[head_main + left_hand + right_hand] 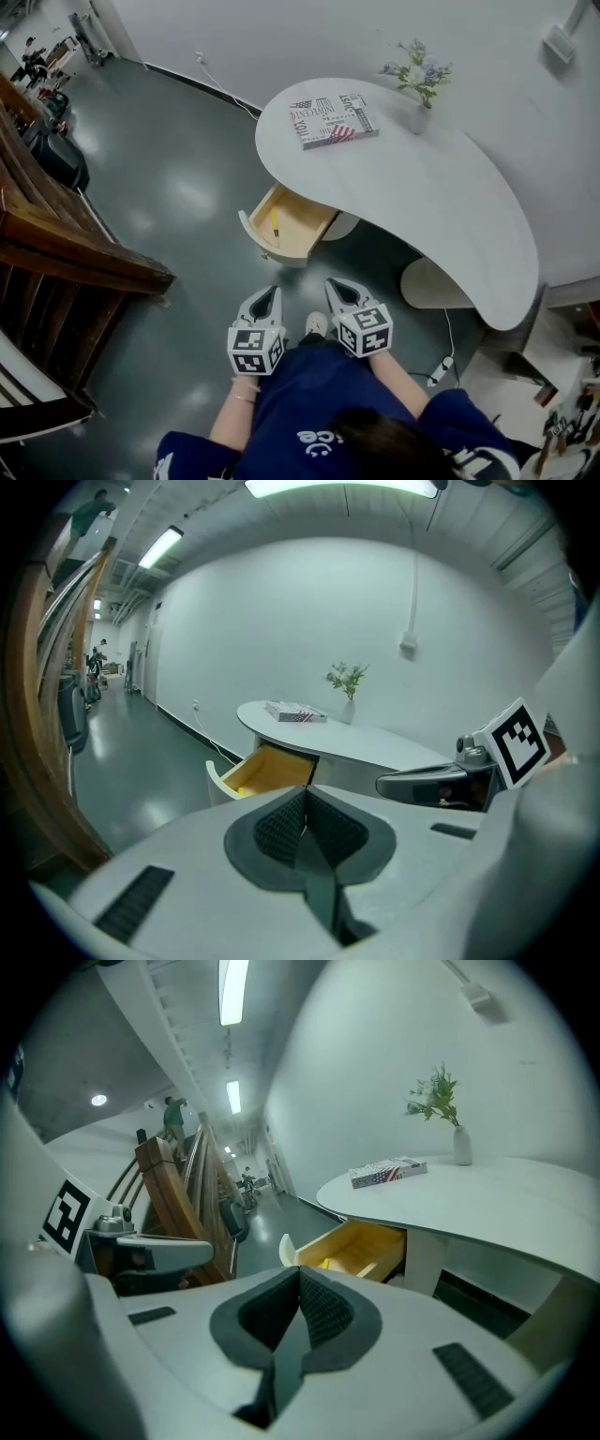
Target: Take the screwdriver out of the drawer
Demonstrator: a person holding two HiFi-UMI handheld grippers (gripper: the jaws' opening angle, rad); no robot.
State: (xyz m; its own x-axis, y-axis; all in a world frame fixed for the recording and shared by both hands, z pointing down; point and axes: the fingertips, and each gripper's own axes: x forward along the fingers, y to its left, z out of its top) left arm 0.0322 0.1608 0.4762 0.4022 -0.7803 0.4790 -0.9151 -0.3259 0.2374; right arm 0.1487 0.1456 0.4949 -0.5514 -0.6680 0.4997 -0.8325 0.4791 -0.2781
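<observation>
A wooden drawer stands pulled out from under the white curved desk. A yellow-handled screwdriver lies inside it near the left side. The drawer also shows in the left gripper view and the right gripper view, where a yellow bit of the screwdriver peeks out. My left gripper and right gripper hang side by side short of the drawer front, both shut with nothing between the pads.
A striped book and a small vase of flowers sit on the desk. A wooden stair rail runs along the left. A power strip and cable lie on the grey floor at the right, by the desk's base.
</observation>
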